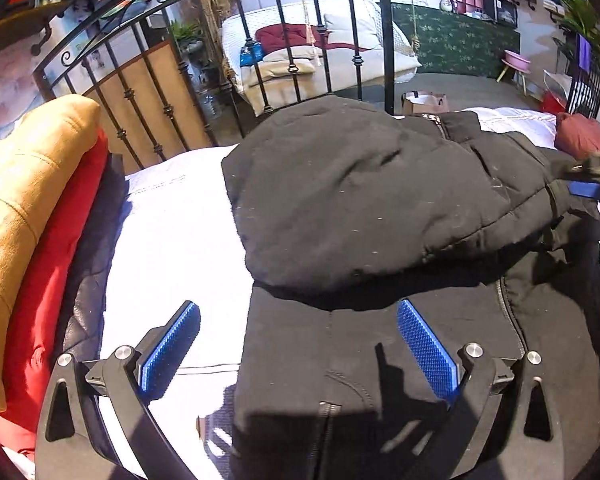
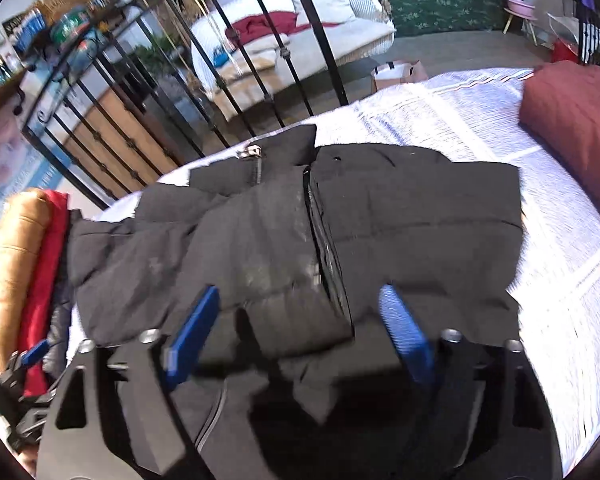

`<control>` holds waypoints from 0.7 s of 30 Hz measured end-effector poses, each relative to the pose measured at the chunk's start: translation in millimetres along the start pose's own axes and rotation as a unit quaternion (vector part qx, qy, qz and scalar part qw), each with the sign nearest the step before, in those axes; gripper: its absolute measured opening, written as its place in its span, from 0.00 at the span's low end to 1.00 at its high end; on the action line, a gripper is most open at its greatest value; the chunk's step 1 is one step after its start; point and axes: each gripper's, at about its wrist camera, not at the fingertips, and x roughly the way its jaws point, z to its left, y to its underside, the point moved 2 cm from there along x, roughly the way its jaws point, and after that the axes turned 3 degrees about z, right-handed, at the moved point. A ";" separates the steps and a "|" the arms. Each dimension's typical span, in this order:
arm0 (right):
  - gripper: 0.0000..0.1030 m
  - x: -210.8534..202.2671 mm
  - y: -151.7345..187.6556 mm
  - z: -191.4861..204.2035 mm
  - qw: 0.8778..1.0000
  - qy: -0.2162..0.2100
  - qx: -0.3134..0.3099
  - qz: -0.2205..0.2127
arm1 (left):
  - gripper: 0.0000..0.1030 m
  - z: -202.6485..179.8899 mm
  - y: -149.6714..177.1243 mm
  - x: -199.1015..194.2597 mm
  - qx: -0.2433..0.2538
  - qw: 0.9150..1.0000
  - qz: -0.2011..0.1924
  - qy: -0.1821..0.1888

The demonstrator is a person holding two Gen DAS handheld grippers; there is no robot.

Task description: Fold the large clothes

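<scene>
A black padded jacket [image 1: 360, 216] lies on the white bedsheet [image 1: 172, 240], its sleeve folded over the body and its zipper running down the front. It also shows in the right wrist view [image 2: 400, 216]. My left gripper [image 1: 298, 340] is open and empty, hovering above the jacket's left edge, with one blue pad over the sheet and one over the fabric. My right gripper [image 2: 300, 332] is open and empty, above the jacket's near part around the zipper. The right gripper's tip shows at the right edge of the left wrist view [image 1: 596, 180].
A stack of folded clothes, tan [image 1: 20, 216], red [image 1: 48, 280] and dark, lies at the bed's left side. A dark red pillow [image 2: 576, 128] lies at the right. A black iron bed frame [image 1: 148, 92] stands behind, with a room beyond.
</scene>
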 end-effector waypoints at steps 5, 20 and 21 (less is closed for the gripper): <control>0.28 13.5 -0.7 4.3 1.000 0.002 0.014 0.012 | 0.94 3.3 1.2 3.4 -0.004 1.000 0.002 0.009; 0.56 -34.8 37.0 -65.8 0.993 0.078 0.074 -0.044 | 0.94 -19.0 -50.7 18.9 -0.001 1.000 -0.020 0.005; 0.74 -38.2 39.3 -71.5 0.992 0.080 0.090 -0.042 | 0.94 -19.2 -51.0 20.6 -0.001 1.000 -0.016 0.002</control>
